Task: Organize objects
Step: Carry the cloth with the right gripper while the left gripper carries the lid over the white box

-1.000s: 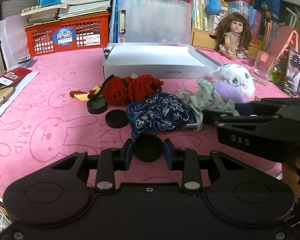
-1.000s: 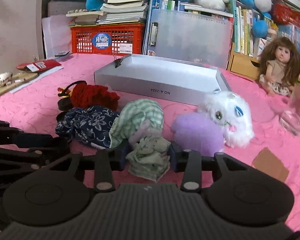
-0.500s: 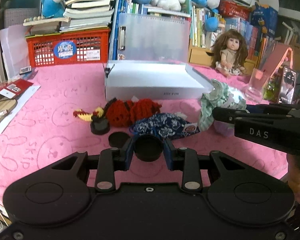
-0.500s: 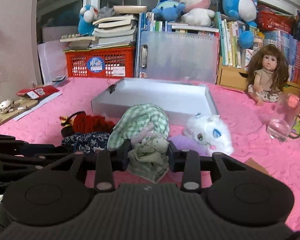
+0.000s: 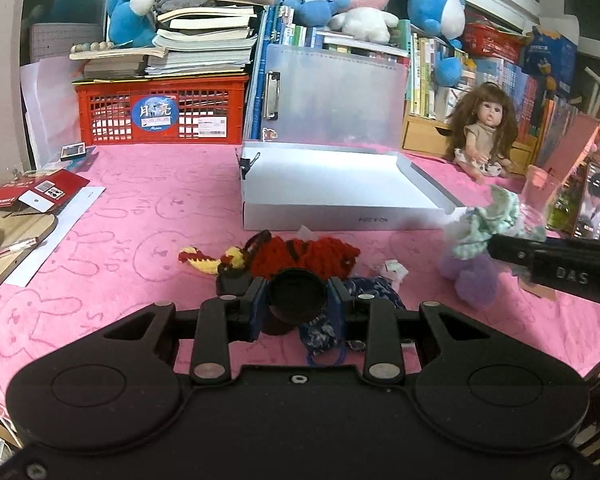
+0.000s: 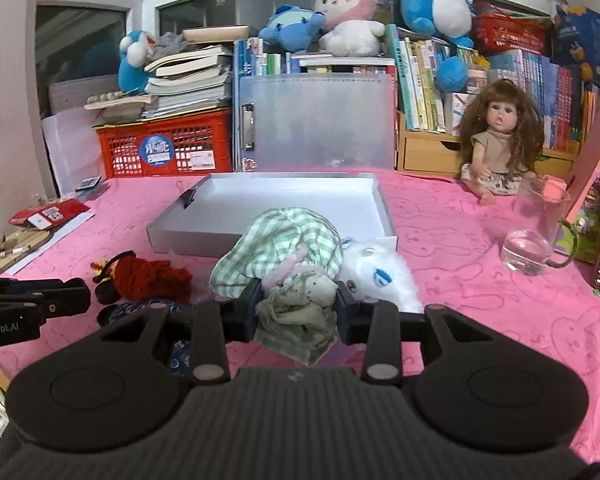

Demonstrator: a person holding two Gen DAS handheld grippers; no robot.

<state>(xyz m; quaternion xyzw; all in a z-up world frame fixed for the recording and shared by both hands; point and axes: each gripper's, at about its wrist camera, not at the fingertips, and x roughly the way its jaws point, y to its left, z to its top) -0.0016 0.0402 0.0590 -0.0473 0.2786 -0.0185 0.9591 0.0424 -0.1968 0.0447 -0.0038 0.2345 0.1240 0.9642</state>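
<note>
- Black round lid (image 5: pixel 297 295) clamped between left gripper (image 5: pixel 298 306) pads, lifted off pink surface (image 5: pixel 140 208)
- Green checked cloth bundle (image 6: pixel 296 276) pinched in right gripper (image 6: pixel 298 314), raised before white box (image 6: pixel 284 204)

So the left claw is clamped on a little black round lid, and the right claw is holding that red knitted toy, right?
Not quite. The left claw does grip the black round lid, but the right claw is clamped on a green checked cloth bundle. The right wrist view shows the red knitted toy lying on the pink cloth.
</note>
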